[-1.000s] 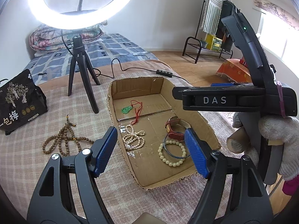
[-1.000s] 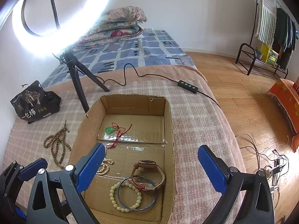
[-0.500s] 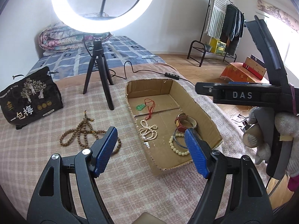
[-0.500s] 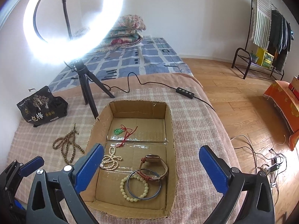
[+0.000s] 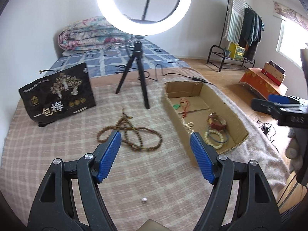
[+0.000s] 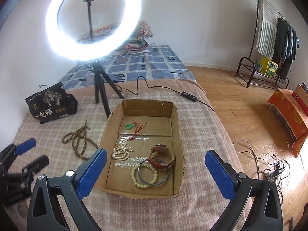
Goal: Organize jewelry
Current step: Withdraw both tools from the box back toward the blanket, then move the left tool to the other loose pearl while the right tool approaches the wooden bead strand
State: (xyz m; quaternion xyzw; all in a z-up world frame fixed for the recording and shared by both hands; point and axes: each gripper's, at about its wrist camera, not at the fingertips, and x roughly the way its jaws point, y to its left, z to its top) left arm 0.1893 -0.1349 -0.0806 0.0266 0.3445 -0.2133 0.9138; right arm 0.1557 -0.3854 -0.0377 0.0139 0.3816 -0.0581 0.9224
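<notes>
A brown wooden bead necklace [image 5: 130, 134] lies on the checked blanket, left of a shallow cardboard box [image 5: 238, 121]; it also shows in the right wrist view [image 6: 79, 142]. The box [image 6: 179, 134] holds a green pendant on red cord [image 6: 134, 127], a pearl strand [image 6: 121, 151], a brown-strap watch [image 6: 162, 155], a blue bangle [image 6: 154, 173] and a cream bead bracelet [image 6: 143, 177]. My left gripper [image 5: 155, 144] is open and empty, just in front of the wooden beads. My right gripper [image 6: 154, 170] is open and empty, above the box's near end.
A ring light on a black tripod [image 5: 138, 71] stands behind the beads, its cable and remote [image 6: 188, 96] trailing right. A black printed bag [image 5: 57, 94] sits at the back left. A small pale bead [image 5: 144, 199] lies on the blanket near me. The bed edge drops off at the right.
My left gripper has swung left, away from the box, and now faces the wooden beads. My right gripper has pulled back and up from the box. Both stay open.
</notes>
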